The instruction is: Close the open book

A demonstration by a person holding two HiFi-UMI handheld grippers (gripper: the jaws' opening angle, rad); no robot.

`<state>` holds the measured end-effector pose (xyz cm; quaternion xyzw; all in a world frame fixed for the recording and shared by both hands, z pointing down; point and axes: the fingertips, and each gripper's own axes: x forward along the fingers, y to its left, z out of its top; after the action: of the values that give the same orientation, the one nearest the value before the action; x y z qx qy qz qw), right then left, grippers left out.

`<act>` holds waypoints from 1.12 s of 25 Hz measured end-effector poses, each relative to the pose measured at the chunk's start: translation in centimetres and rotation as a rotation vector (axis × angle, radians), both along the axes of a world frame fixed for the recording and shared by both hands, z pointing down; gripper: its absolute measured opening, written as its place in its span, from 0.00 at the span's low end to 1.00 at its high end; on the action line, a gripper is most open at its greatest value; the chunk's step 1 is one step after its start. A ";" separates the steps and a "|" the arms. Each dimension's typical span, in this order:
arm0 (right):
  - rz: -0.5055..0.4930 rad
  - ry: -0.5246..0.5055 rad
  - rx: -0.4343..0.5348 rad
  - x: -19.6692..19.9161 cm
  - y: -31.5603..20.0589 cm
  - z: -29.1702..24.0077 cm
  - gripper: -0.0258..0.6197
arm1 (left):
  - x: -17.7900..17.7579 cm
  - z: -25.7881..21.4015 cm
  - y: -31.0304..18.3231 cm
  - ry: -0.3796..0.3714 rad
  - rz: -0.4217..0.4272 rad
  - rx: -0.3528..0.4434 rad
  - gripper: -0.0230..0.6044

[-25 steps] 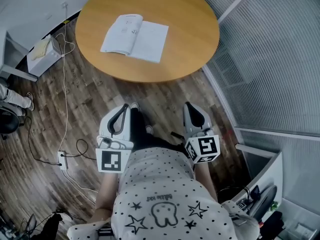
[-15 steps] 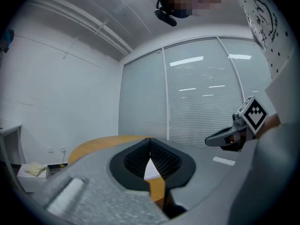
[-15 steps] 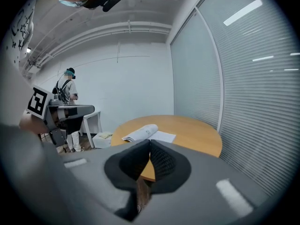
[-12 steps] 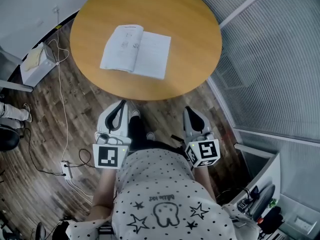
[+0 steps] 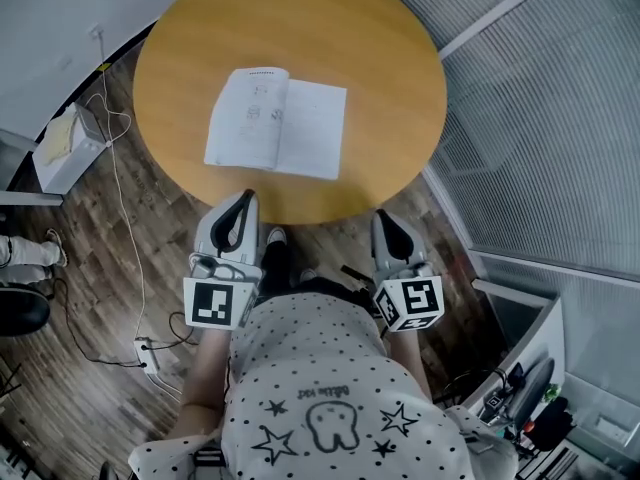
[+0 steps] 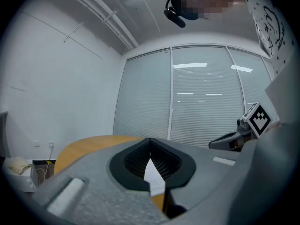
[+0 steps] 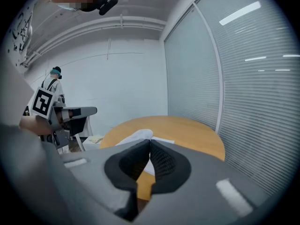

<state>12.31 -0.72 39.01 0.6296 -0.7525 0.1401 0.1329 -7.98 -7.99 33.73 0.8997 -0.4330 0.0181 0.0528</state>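
Observation:
An open white book (image 5: 277, 123) lies flat on the round wooden table (image 5: 380, 58), pages up, near the table's middle. Through the gap under the jaw tips the book (image 6: 153, 173) shows in the left gripper view, and the book (image 7: 140, 136) also shows in the right gripper view. My left gripper (image 5: 248, 196) sits just at the table's near edge, jaws shut with nothing between them. My right gripper (image 5: 383, 216) is a little short of the near edge, to the right, also shut and empty. Both point toward the table.
The floor is dark wood planks with a white cable (image 5: 115, 168) and a power strip (image 5: 147, 351) at the left. A small white unit (image 5: 62, 146) stands left of the table. Ribbed glass walls (image 5: 540, 118) curve round the right side. A person stands far off in the right gripper view.
Both grippers and the head have moved toward the table: the table and book sit lower and nearer in the head view, and the left gripper's tip now reaches the table's edge.

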 end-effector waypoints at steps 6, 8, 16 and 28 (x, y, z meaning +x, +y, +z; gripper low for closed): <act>0.031 -0.004 0.006 -0.6 -1.1 -0.2 0.05 | -1.5 0.6 -2.2 -0.006 -0.002 -0.009 0.05; 0.035 -0.009 0.009 -0.8 -1.3 -0.3 0.05 | -2.3 0.6 -2.8 -0.005 -0.018 -0.008 0.05; 0.035 -0.017 0.017 -0.1 -2.7 -0.1 0.05 | -3.2 1.1 -3.5 -0.024 -0.061 -0.023 0.05; -0.022 -0.019 0.050 2.4 -3.2 -2.0 0.05 | -0.7 0.4 -1.9 -0.027 -0.108 -0.046 0.05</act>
<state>14.71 -3.96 37.03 0.6231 -0.7639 0.1254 0.1115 -8.70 -9.84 34.11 0.8731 -0.4813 0.0374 0.0682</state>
